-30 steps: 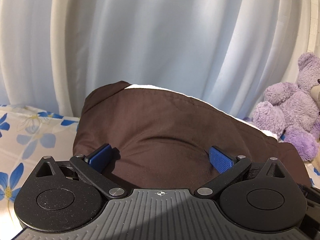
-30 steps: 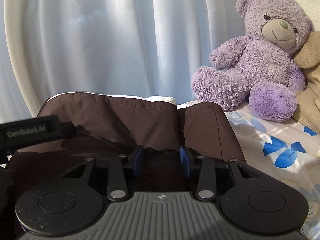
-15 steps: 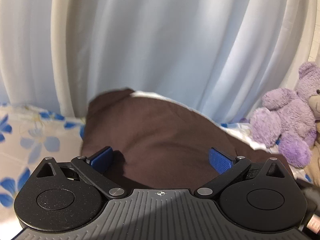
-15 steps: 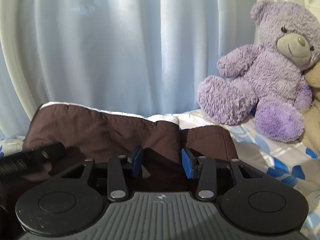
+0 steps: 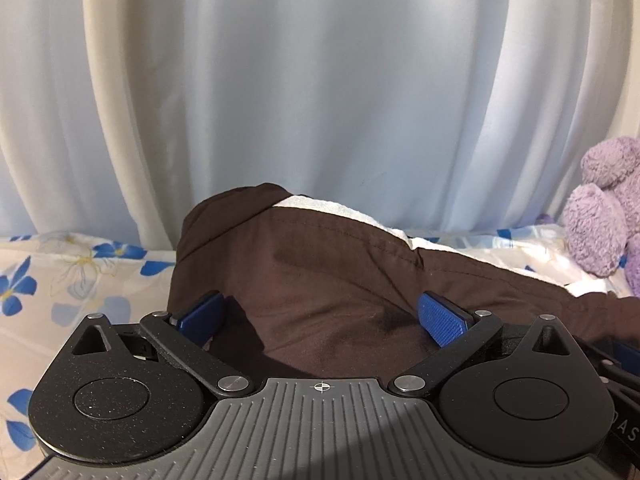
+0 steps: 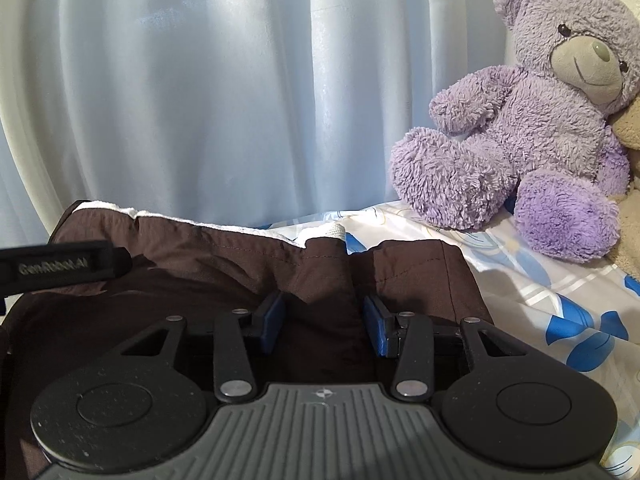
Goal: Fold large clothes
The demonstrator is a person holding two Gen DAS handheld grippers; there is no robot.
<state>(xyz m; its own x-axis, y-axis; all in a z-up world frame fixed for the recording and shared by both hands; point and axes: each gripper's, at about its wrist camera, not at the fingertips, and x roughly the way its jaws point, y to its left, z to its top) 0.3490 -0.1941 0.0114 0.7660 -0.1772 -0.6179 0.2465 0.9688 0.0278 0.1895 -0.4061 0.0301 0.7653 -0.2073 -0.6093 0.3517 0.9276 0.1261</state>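
While brown garment (image 5: 320,280) lies under both | left claw (image 5: 320,316) wide | right claw (image 6: 324,320) narrow, ungripped

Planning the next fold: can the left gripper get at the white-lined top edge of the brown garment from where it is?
Probably yes. The left gripper stands open over the brown garment, and the white-lined edge lies straight ahead with only flat cloth between. The purple teddy bear sits well off to the side.

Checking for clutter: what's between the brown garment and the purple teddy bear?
In the right wrist view, only bare floral bedsheet lies between brown garment and purple teddy bear.
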